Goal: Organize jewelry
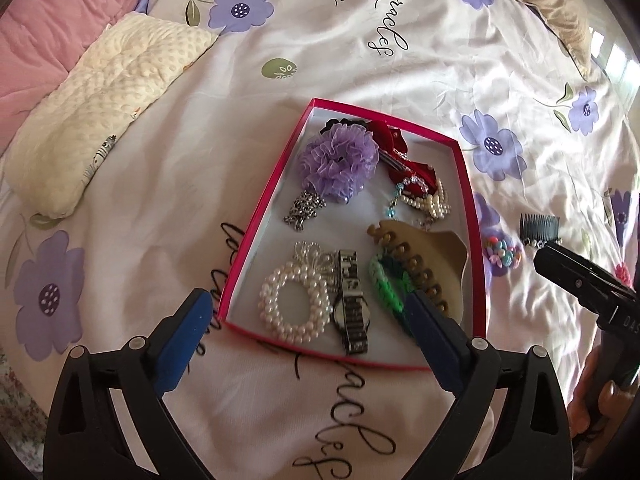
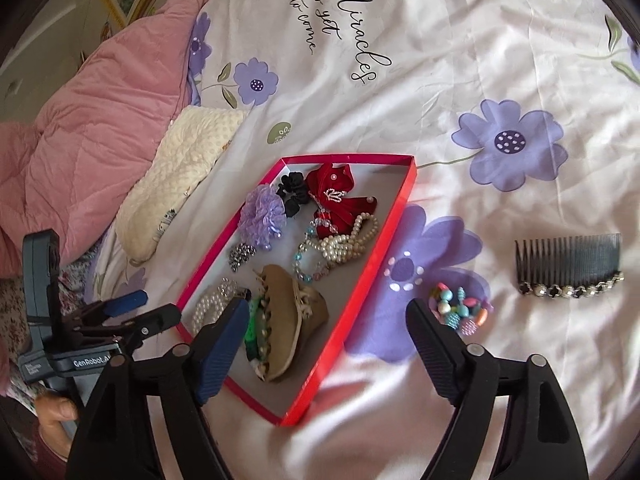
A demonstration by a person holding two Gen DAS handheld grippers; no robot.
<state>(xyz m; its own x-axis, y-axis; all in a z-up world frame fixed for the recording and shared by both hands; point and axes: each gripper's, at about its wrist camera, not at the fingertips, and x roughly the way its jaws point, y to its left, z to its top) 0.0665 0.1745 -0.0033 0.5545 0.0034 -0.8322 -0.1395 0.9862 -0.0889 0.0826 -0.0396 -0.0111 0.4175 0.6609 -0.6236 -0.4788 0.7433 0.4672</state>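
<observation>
Left gripper (image 1: 308, 312): fingers spread wide, holding nothing, hovering over the near end of the box; one blue pad is outside the box's near left corner, the other over the green bracelet and hair claw.
Right gripper (image 2: 326, 326): fingers spread wide, empty; its left pad hangs over the box's near end, its right pad sits just beside the bead bracelet on the sheet.
Box (image 1: 262, 216): shallow, red-rimmed, pale inside, lying open on the bed sheet (image 1: 320, 40).
Far end of box: purple scrunchie (image 1: 340, 162), black scrunchie (image 2: 294, 194) and red bow (image 2: 340, 198) crowded together.
Middle of box: silver chain (image 1: 302, 208) on the left, white pearl strand (image 2: 344, 250) on the right, touching the bow.
Near end of box: pearl bracelet (image 1: 294, 306) on the left, watch (image 1: 352, 308) just beside it, green bracelet (image 1: 386, 280) and tan hair claw (image 2: 288, 320) on the right.
Bead bracelet (image 2: 458, 310): multicoloured, on the sheet just right of the box, outside it.
Comb (image 2: 572, 266): dark, with a jewelled edge, on the sheet well right of the box.
Pillow (image 1: 104, 108): cream, dimpled, far left of the box.
Blanket (image 2: 104, 128): pink, bunched at the far left.
</observation>
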